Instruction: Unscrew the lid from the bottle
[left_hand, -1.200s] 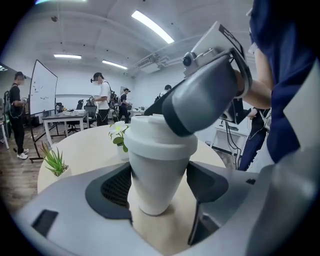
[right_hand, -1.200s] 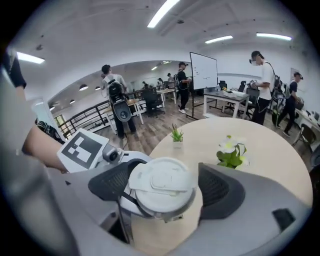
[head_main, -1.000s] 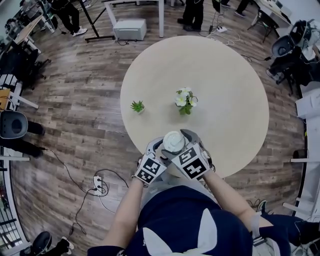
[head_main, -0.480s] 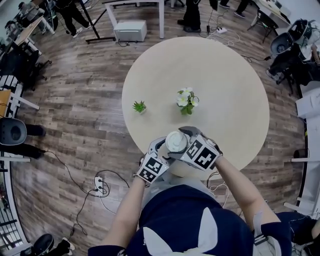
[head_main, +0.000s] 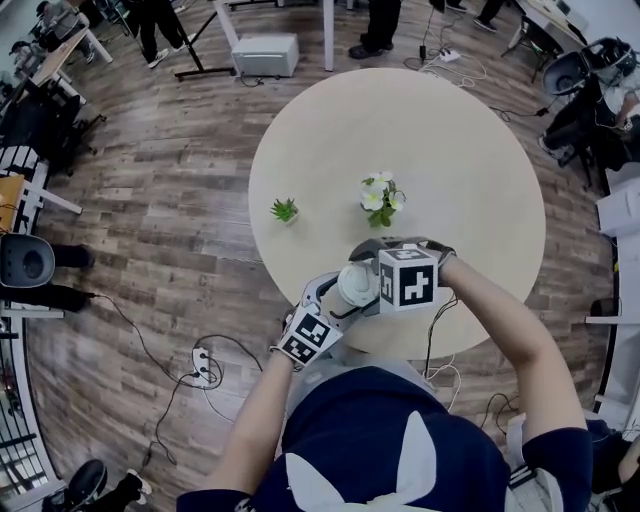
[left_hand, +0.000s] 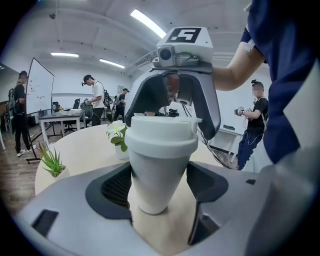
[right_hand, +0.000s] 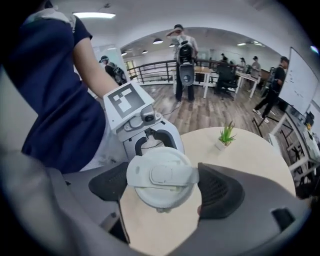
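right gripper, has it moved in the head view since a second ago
Yes. The right gripper has swung round the lid, from the person's side up toward the flowers, closing the gap to them.

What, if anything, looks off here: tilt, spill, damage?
Nothing stands out. The bottle stands upright on the table in the left claw, its lid level in the right claw. No spill shows; the succulent and flowers stand upright.

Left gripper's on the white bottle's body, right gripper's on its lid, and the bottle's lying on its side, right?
Not on its side: the left gripper view shows the bottle upright, lid on top. The left gripper on its body and the right gripper on the lid are as you said.
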